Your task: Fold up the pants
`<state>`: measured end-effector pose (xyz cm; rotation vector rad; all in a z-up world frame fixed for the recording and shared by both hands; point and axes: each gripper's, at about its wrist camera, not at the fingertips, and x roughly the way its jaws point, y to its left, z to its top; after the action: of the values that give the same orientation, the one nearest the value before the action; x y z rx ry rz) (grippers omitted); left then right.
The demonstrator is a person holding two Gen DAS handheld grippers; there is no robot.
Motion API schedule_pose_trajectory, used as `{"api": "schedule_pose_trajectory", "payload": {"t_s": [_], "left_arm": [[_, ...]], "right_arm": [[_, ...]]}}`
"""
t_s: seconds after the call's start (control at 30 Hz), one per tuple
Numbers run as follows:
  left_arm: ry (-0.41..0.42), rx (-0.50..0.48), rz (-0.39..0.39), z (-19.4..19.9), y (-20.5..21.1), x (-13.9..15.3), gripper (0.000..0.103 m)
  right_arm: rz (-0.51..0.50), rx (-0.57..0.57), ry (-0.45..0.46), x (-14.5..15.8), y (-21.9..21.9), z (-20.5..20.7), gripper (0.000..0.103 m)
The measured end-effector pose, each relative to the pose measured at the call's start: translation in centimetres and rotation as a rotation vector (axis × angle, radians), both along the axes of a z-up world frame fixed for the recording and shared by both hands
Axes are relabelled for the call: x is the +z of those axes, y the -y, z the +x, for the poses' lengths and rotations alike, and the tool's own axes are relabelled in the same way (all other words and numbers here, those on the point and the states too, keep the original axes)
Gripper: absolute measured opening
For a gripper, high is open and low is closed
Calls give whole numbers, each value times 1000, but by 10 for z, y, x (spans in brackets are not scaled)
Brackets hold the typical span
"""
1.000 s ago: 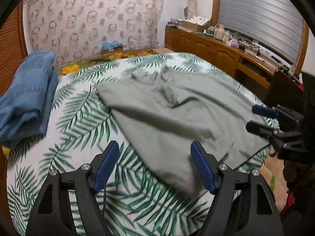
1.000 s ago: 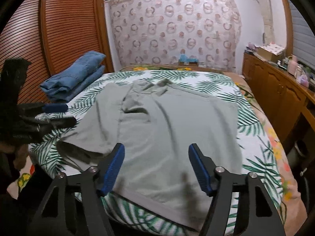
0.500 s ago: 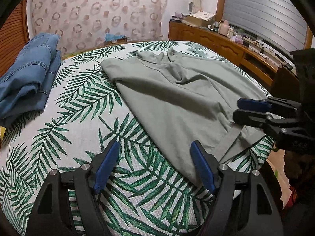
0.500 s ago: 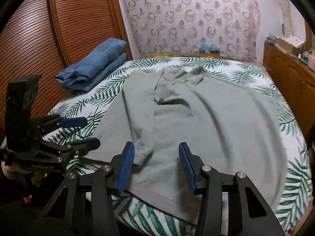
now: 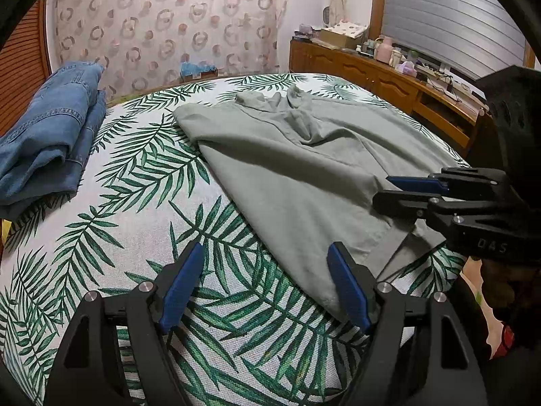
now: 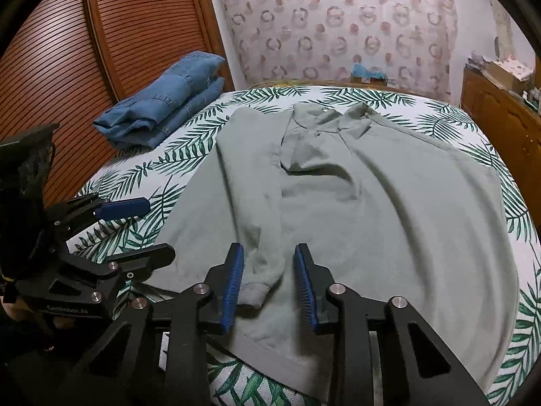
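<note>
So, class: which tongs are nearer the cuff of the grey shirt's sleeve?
Right. The right tongs straddle the cuff, jaws closing. The left tongs hover open over the leaf-print bedspread, beside the shirt.

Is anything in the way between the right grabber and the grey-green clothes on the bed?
Nothing visible is in the way. The right gripper is right at the grey-green garment, its jaws closing around the cuffed end lying between them. The folded jeans sit well off to the side.

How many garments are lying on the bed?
2 at least. A grey-green polo shirt lies spread in the middle; folded blue jeans sit at the far left edge. The fold may hide more.
</note>
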<state>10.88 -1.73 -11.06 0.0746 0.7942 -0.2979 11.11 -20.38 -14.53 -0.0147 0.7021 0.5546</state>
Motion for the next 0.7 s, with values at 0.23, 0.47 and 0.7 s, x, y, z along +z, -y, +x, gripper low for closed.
{"api": "schedule_pose_trajectory", "payload": {"t_s": [0.23, 0.47, 0.7], "left_arm": [[-17, 10, -28, 2, 0, 7, 77], [30, -5, -41, -3, 7, 26, 77], [52, -25, -40, -1, 15, 36, 77]], "right_arm": [[29, 1, 80, 14, -1, -19, 4], [39, -39, 170, 37, 20, -45, 4], [37, -78, 230, 44, 33, -68, 4]]}}
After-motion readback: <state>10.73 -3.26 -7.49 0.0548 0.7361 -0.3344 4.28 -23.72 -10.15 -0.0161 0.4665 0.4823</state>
